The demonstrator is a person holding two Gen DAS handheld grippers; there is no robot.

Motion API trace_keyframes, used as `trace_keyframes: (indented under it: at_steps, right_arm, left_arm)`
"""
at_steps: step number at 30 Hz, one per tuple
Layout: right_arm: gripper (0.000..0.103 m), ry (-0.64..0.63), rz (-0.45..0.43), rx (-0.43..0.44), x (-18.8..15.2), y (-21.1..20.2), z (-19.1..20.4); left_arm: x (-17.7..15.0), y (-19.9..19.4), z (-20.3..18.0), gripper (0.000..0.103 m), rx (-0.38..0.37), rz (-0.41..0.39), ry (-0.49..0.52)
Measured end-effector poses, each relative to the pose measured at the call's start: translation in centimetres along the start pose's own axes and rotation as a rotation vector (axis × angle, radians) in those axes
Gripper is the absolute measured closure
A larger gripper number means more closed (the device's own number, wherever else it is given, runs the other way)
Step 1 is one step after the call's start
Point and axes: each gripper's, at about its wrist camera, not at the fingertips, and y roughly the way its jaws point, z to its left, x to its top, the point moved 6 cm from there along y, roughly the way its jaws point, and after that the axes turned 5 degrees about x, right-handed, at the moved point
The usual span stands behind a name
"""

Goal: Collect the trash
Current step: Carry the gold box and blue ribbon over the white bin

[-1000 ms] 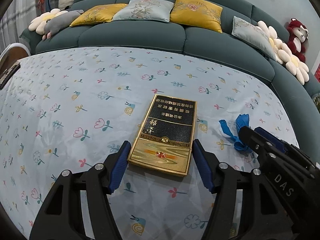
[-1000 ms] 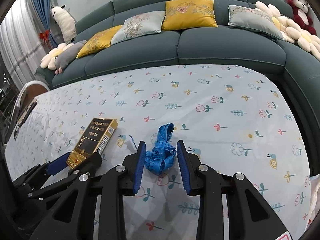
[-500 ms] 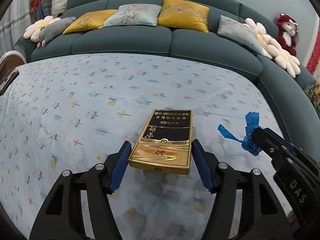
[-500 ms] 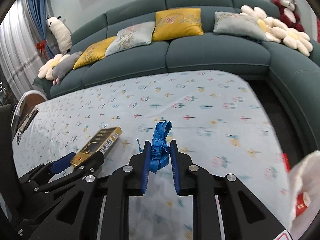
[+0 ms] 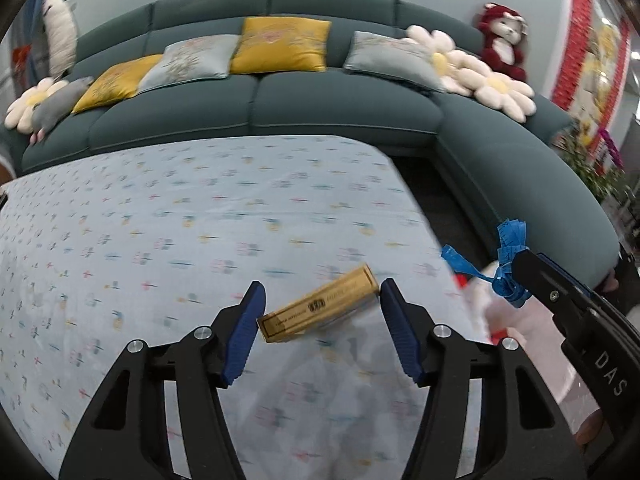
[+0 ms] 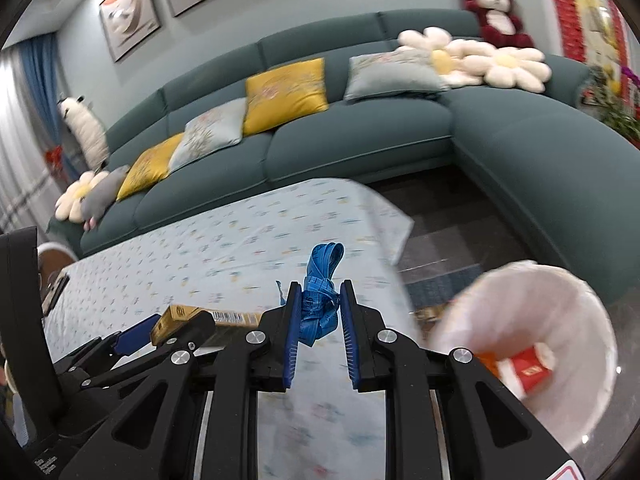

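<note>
A teal sofa (image 5: 256, 108) curves along the far side and down the right. On it lie yellow cushions (image 5: 280, 46), grey cushions (image 5: 192, 64) and daisy pillows (image 5: 480, 76), with a red plush toy (image 5: 502, 46) at the far right corner. Framed pictures (image 6: 128, 12) hang on the wall above. A blue curtain (image 6: 38, 80) hangs at far left.

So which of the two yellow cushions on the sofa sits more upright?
The yellow cushion near the sofa's middle, propped against the backrest between two grey-blue cushions. The other yellow cushion, nearer the grey plush toy, lies much flatter.
</note>
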Motion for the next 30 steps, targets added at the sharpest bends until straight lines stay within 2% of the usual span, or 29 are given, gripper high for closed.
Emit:
trace_keyframes:
  at_steps: [1,2,6,9,18,28,30]
  right_arm:
    - [0.085,0.012,-0.008,-0.009,-0.1,-0.8,-1.0]
    - [0.085,0.022,-0.014,-0.018,-0.2,-1.5,-1.9]
    - [0.085,0.067,-0.033,-0.052,-1.0,-3.9,-5.5]
    - [0.085,0.097,-0.037,-0.073,-1.5,-5.0,-7.8]
    - [0.085,0.139,-0.049,-0.118,-2.8,-6.9,-12.3]
    - [0.084,0.186,-0.052,-0.156,-3.7,-7.6,-16.1]
    - [0.084,0.197,-0.053,-0.163,-3.8,-7.7,-17.0]
  left_arm:
    - [-0.1,-0.2,-0.8,0.053,-0.008,0.0,0.013]
    - [-0.3,-0.5,-1.9,0.067,-0.019,0.001,0.03]
    - [-1.3,-0.9,-5.3,0.069,-0.053,0.017,0.08]
    - [-2.0,-0.7,-7.6,0.078,-0.065,0.03,0.12]
    - [-2.7,-0.9,-12.4,0.079,-0.084,0.016,0.197]
    - [-3.2,-1.1,-17.9,0.08,-0.139,0.011,0.279]
    - [-3.3,-0.9,-18.9,0.083,-0.151,0.018,0.294]
